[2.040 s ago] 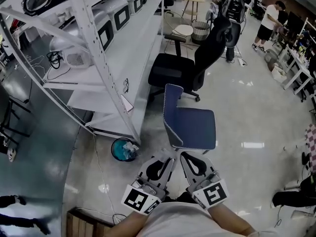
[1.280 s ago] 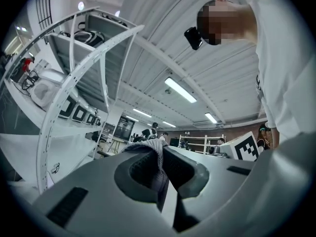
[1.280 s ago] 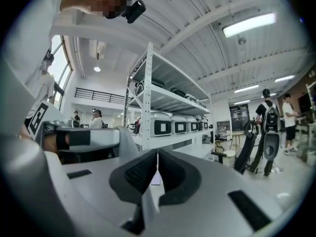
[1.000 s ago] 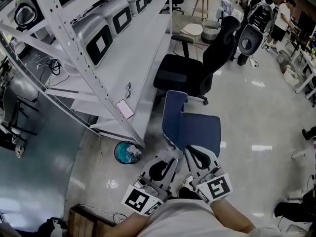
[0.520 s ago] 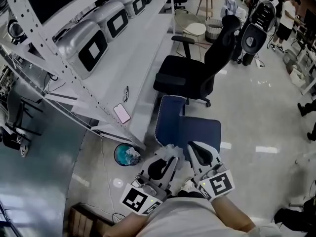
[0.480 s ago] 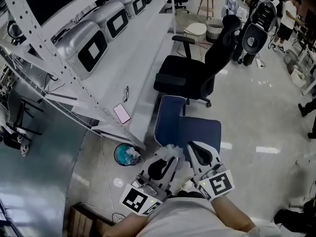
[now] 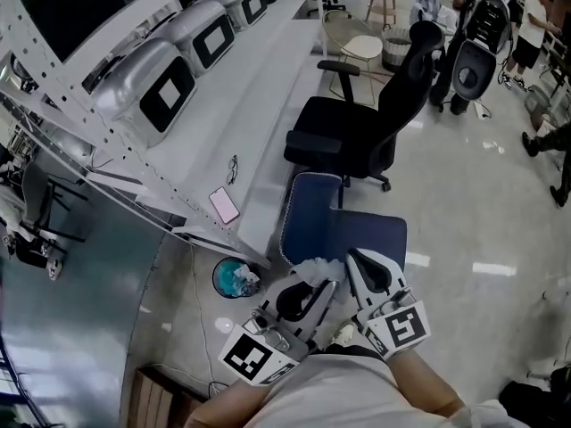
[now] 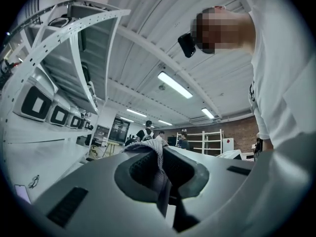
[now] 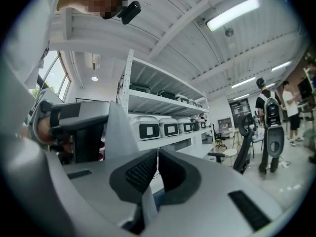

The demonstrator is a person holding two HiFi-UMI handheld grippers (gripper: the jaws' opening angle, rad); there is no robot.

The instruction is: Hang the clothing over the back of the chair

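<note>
A blue chair (image 7: pixel 357 232) stands just ahead of me, its back (image 7: pixel 305 214) upright on the left side. A pale striped piece of clothing (image 7: pixel 312 269) is bunched between my two grippers, close to the chair's near edge. My left gripper (image 7: pixel 323 285) is shut on a fold of it; the striped cloth (image 8: pixel 157 154) rises from between its jaws in the left gripper view. My right gripper (image 7: pixel 355 259) is shut on another part, and a pale strip of cloth (image 9: pixel 148 201) hangs from its closed jaws. Most of the garment is hidden under the grippers.
A black office chair (image 7: pixel 357 132) stands behind the blue one. A long white shelving rack (image 7: pixel 178 69) with grey machines runs along the left, with a phone (image 7: pixel 225 206) and glasses (image 7: pixel 232 166) on its lower shelf. A teal bin (image 7: pixel 234 277) sits on the floor. People stand far right.
Both grippers have moved forward together with the clothing, and now reach the blue chair's near edge. The chair sits nearer in the head view.
</note>
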